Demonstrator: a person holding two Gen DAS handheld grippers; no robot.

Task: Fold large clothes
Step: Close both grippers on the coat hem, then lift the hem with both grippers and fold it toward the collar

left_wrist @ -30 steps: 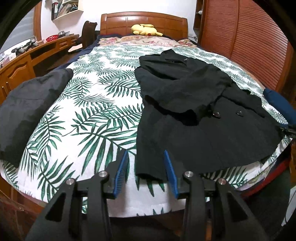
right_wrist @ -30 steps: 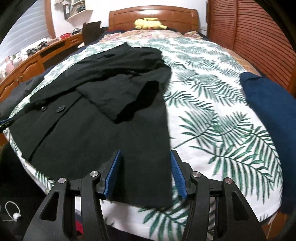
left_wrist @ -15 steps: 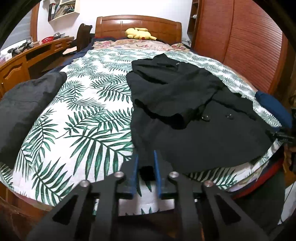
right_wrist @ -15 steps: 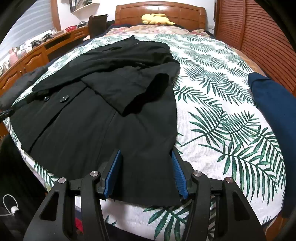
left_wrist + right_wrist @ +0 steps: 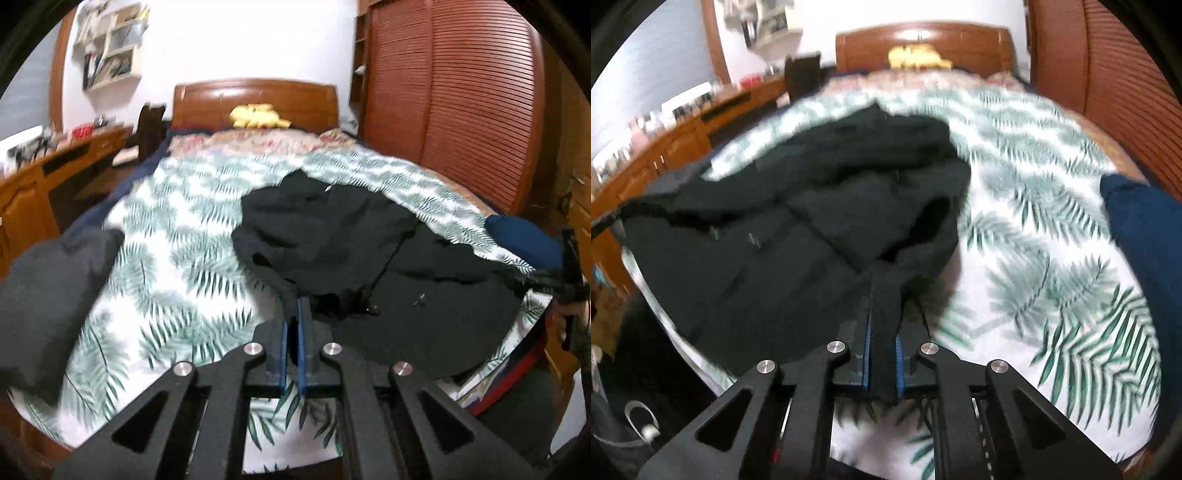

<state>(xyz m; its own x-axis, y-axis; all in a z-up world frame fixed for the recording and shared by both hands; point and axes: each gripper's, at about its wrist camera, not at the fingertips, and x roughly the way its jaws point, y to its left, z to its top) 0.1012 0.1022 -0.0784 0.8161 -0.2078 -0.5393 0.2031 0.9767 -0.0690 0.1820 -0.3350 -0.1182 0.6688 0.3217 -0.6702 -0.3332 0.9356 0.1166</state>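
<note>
Jaws of the left gripper (image 5: 293, 314) and right gripper (image 5: 882, 314) have just closed, each clamping a hem corner of the black coat (image 5: 369, 243) on the bed (image 5: 177, 236). Sleeves folded inward; hem-to-collar fold remains.

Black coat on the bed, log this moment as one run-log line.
step: lift hem | left gripper: shut on coat | right gripper: jaws just closed, shut on coat | bed: coat partly raised

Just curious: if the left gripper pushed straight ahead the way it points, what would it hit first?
Most likely more of the black coat whose hem the left gripper already pinches: its folded sleeve lies just ahead. Depth is unclear in the blur.
</note>
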